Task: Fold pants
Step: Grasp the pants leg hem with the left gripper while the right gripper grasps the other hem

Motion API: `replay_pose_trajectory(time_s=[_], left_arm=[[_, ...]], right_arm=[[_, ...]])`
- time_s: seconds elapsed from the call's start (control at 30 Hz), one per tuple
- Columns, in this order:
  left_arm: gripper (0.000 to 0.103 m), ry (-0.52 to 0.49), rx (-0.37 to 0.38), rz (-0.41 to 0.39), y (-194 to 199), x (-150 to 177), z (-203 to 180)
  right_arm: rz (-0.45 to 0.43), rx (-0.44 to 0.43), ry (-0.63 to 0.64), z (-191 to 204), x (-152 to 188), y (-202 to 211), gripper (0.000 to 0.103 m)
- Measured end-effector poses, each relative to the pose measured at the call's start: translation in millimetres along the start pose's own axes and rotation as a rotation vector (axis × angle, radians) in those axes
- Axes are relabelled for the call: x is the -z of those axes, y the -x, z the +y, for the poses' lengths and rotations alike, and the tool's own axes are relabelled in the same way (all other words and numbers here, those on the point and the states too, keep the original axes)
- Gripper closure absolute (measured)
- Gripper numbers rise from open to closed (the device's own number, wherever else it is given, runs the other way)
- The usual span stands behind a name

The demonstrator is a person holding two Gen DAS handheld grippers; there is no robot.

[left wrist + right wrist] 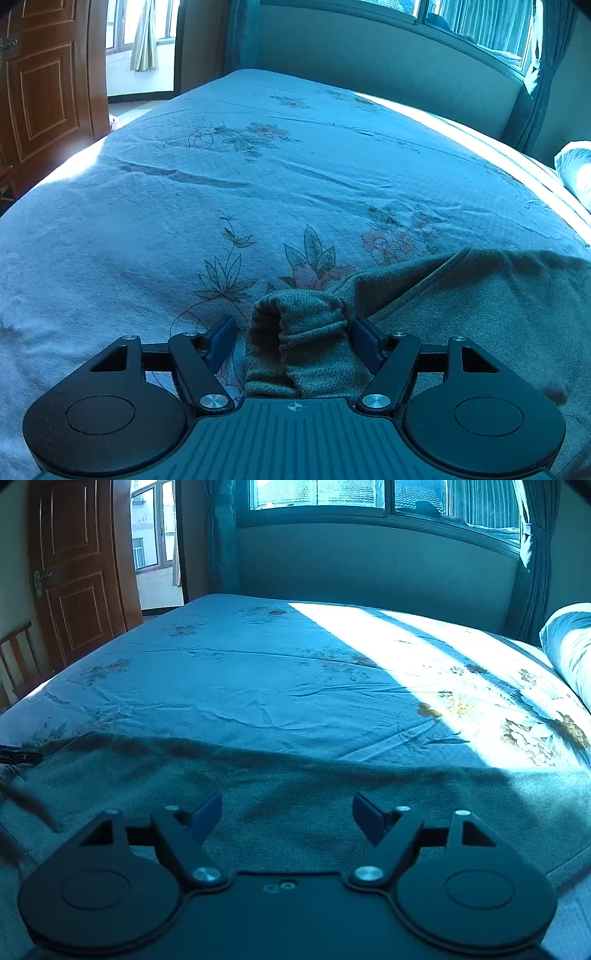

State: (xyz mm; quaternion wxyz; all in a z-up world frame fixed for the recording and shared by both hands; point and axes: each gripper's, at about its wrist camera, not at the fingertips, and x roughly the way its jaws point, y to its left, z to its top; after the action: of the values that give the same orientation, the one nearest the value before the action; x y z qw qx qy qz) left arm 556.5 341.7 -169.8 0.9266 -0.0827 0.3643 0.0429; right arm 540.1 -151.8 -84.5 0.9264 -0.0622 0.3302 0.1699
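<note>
Knit pants (pixel 295 794) lie flat on the bed (pixel 258 686), soft and floppy. Left tool (pixel 293 338) half-open around the ribbed cuff (pixel 299 347), best grab spot; right tool (pixel 286 814) open, empty, over the fabric.

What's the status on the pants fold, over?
Left hand-held gripper open around pants cuff. Right hand-held gripper open over pants. Pants spread on bed, unfolded. Nothing in the way.

The bedsheet (pixel 258 206) is pale blue, printed with outlined leaves and pink flowers; at 3 o'clock in the right wrist view its blooms look yellow-brown in sunlight. The pants (pixel 461 314) are plain grey-green knit. The door (pixel 77 572) is reddish-brown wood. Both grippers' pads (pixel 221 341) are blue on black frames.
</note>
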Motion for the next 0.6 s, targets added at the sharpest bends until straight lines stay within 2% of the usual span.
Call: replay_pose_trajectory(time_s=[0.03, 0.17, 0.23, 0.37, 0.53, 0.6], left_arm=[[0.035, -0.006, -0.001, -0.003, -1, 1, -2], [0.073, -0.033, 0.035, -0.030, 5, 0, -9], [0.081, -0.034, 0.046, -0.054, 15, 2, -9], [0.081, -0.019, 0.058, -0.049, 16, 1, -4], [0.081, -0.019, 0.053, -0.047, 11, 2, -4], [0.081, -0.016, 0.056, -0.050, 10, 3, -3]], right_arm=[[0.008, 0.000, 0.012, 1, -3, -8, 0.033], [0.025, -0.007, 0.048, 2, -7, -26, 0.034], [0.027, -0.023, 0.074, 1, -8, -33, 0.036], [0.049, -0.033, 0.130, -6, -16, -53, 0.041], [0.061, -0.027, 0.142, -18, -26, -72, 0.042], [0.069, -0.050, 0.152, -22, -31, -81, 0.040]])
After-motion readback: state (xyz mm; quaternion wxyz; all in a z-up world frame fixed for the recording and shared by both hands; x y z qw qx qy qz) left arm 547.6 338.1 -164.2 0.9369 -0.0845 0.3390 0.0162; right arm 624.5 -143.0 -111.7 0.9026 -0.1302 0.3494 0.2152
